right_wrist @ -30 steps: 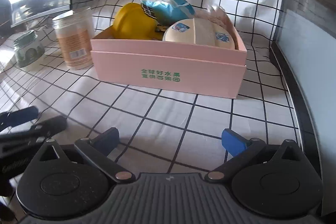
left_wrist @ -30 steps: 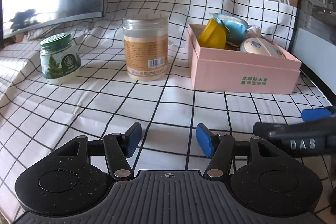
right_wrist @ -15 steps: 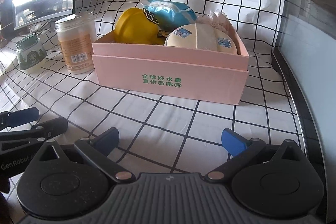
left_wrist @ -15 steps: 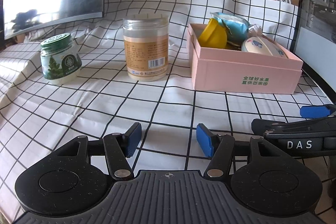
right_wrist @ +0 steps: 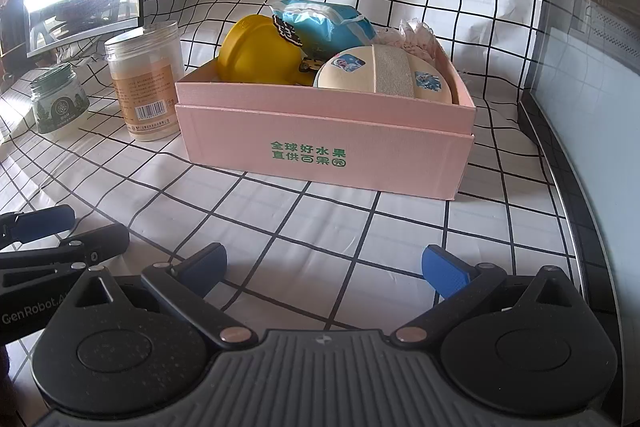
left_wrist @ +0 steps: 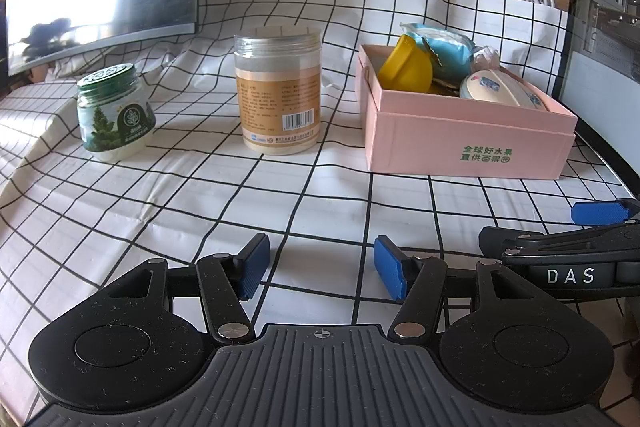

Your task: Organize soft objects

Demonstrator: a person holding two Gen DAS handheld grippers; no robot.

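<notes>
Left gripper (left_wrist: 318, 269) released and empty over the checked worktop (left_wrist: 240, 203), right gripper (right_wrist: 324, 267) likewise spread wide, pink box (right_wrist: 320, 143) ahead holding yellow toy (right_wrist: 256, 55), blue packet (right_wrist: 324, 23), round pad (right_wrist: 384, 75), pink pouf (right_wrist: 416, 35) clear only in right view, two jars (left_wrist: 278, 91) left of box.

Pink box (right_wrist: 324, 143), open-topped, green lettering on front, near the tabletop's right edge. Contents: yellow cup (right_wrist: 256, 55), tilted, left side; blue packet (right_wrist: 324, 27) at back; round cream pad (right_wrist: 384, 75) with grey strap, front right; pink mesh puff (right_wrist: 416, 37), back right corner.
</notes>
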